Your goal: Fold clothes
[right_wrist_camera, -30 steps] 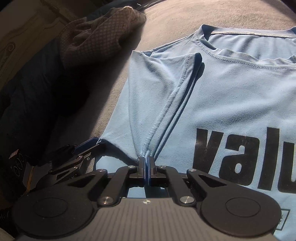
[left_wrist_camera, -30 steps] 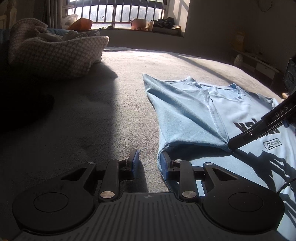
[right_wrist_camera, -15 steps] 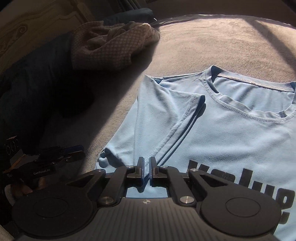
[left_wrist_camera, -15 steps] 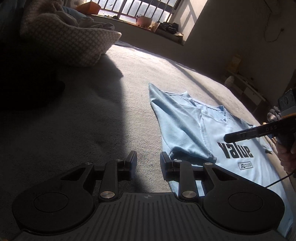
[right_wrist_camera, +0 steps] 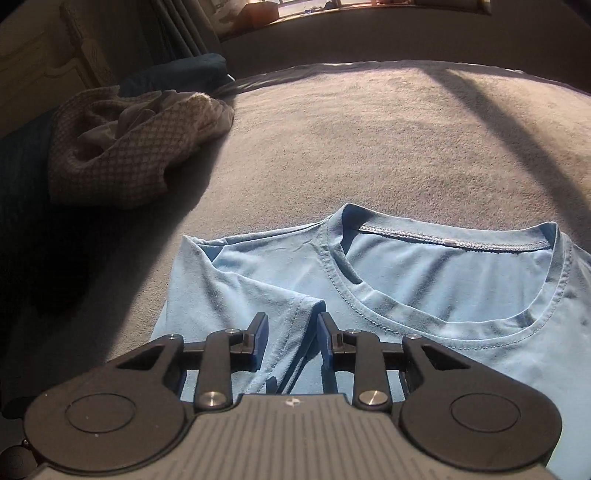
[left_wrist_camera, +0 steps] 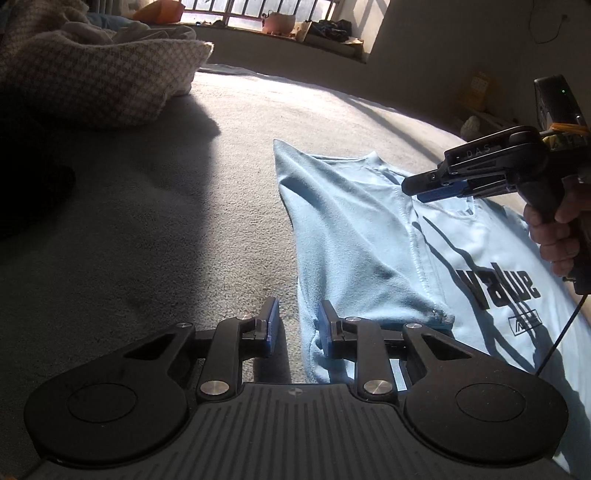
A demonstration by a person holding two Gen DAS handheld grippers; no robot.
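Observation:
A light blue T-shirt (left_wrist_camera: 369, 236) with black "value" print lies flat on the grey bed, its left sleeve folded in over the chest. It also shows in the right wrist view (right_wrist_camera: 424, 295), collar toward the far side. My left gripper (left_wrist_camera: 295, 321) is open and empty, low at the shirt's left folded edge. My right gripper (right_wrist_camera: 290, 330) is open and empty, raised above the folded sleeve. In the left wrist view the right gripper (left_wrist_camera: 417, 186) hovers above the collar, held in a hand.
A checked cream blanket pile (left_wrist_camera: 96, 77) lies at the far left of the bed, also in the right wrist view (right_wrist_camera: 125, 147). A dark garment (left_wrist_camera: 29, 199) lies in shadow at left. A window sill (left_wrist_camera: 280, 29) with clutter runs along the back.
My right gripper let go of the sleeve hem, opened and lifted up and back toward the collar. The left gripper stayed open and pulled back a little.

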